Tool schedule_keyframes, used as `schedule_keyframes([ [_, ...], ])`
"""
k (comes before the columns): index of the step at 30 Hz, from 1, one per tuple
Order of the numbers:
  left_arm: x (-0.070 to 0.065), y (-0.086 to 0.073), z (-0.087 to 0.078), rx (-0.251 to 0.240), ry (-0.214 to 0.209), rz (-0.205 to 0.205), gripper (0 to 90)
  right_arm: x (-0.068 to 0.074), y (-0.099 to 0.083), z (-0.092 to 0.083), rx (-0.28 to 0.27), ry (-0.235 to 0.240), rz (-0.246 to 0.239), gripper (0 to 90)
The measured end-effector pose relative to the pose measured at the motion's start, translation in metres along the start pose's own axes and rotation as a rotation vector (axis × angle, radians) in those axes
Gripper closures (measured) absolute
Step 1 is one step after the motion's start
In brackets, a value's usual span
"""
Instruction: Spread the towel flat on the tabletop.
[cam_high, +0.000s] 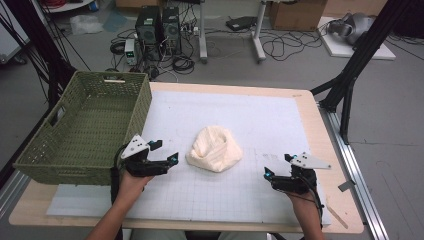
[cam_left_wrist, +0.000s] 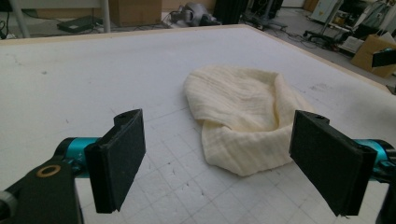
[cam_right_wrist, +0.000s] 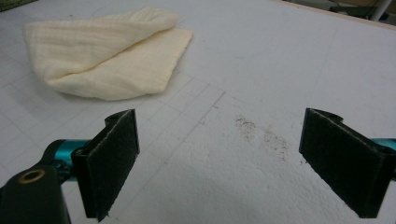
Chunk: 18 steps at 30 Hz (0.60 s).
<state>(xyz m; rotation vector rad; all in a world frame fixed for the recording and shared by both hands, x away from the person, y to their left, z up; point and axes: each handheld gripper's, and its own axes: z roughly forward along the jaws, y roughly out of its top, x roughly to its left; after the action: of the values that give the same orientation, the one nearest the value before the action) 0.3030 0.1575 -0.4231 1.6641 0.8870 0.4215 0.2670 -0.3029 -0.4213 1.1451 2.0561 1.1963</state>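
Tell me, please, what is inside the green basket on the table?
The green woven basket looks empty: its woven floor and inner walls show in the high view. The strip of floor just behind its near wall is hidden, so something small and flat there cannot be excluded.

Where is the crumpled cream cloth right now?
In the high view, the crumpled cream cloth lies mid-table on the white gridded mat, nearer the left gripper than the right gripper.

- No lettering, label, brand, number or sign could be read in any of the views.
- The white mat (cam_high: 280, 125) carried a faint printed grid of lines, without figures.
- The cardboard boxes (cam_high: 295, 15) on the floor behind the table showed no legible print.
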Motion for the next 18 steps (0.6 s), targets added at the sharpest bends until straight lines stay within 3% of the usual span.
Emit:
schedule_keyframes([
  [8,0.001,0.000,-0.002,-0.005,0.035,-0.003,19.3,0.011,0.005,0.005,-0.006,0.031,-0.003,11.4],
  [11,0.002,0.000,-0.002,-0.005,0.045,0.004,19.3,0.017,0.009,0.008,-0.015,0.045,-0.029,11.5],
  [18,0.003,0.000,-0.005,-0.008,0.052,-0.003,19.6,0.030,0.021,0.017,-0.008,0.077,-0.040,11.5],
])
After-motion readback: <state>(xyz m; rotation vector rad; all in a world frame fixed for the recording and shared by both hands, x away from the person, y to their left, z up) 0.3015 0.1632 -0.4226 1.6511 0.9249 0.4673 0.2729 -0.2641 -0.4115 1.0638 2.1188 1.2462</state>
